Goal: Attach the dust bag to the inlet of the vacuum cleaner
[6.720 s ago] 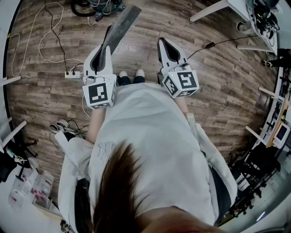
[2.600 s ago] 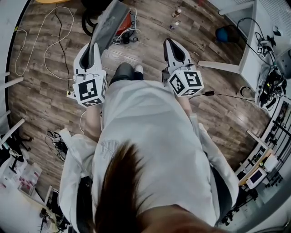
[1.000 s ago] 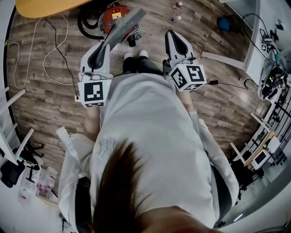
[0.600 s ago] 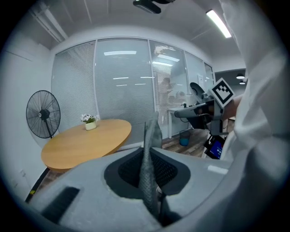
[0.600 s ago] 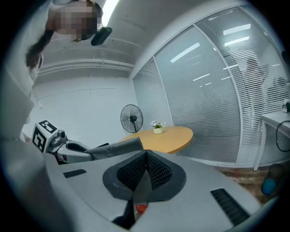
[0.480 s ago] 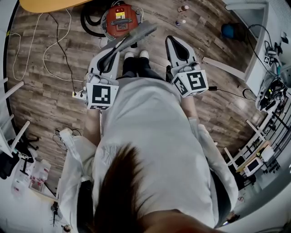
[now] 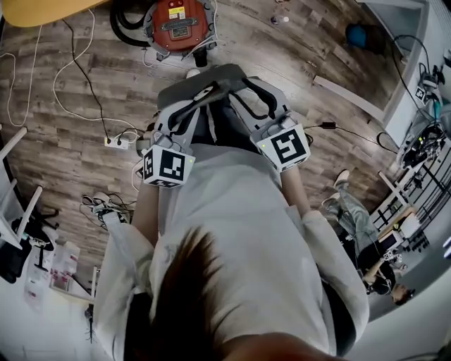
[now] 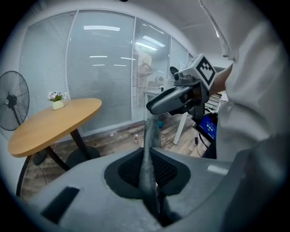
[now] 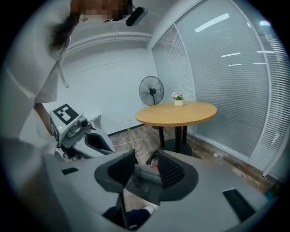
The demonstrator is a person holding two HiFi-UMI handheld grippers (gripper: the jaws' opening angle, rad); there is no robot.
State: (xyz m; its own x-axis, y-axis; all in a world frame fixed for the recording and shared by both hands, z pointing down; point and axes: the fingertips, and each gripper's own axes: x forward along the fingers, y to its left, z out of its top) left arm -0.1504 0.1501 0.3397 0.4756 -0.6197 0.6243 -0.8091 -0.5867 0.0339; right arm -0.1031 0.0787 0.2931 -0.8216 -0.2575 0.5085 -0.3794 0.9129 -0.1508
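The red vacuum cleaner [image 7: 180, 25] stands on the wood floor ahead of me. A grey dust bag [image 7: 204, 74] hangs in front of my body, between the two grippers. My left gripper [image 7: 211, 92] is shut on the bag's thin edge [image 8: 147, 154], which runs up out of the jaws. My right gripper [image 7: 238, 92] has come in from the right. Its jaws have just been opening and now stand apart, with the bag [image 9: 140, 183] between them and no pad pressing on it. The left gripper view shows the right gripper [image 8: 158, 106] close over the bag's top.
A round wooden table [image 9: 176, 113] and a standing fan [image 9: 152, 90] stand near the glass wall. A power strip [image 7: 116, 143] and white cables lie on the floor at left. A black hose [image 7: 127, 17] curls by the vacuum. Another person's legs [image 7: 352, 208] show at right.
Both grippers have come down and drawn together in front of me. The right jaws, shut before, now stand open around the bag. The vacuum cleaner has come into view ahead.
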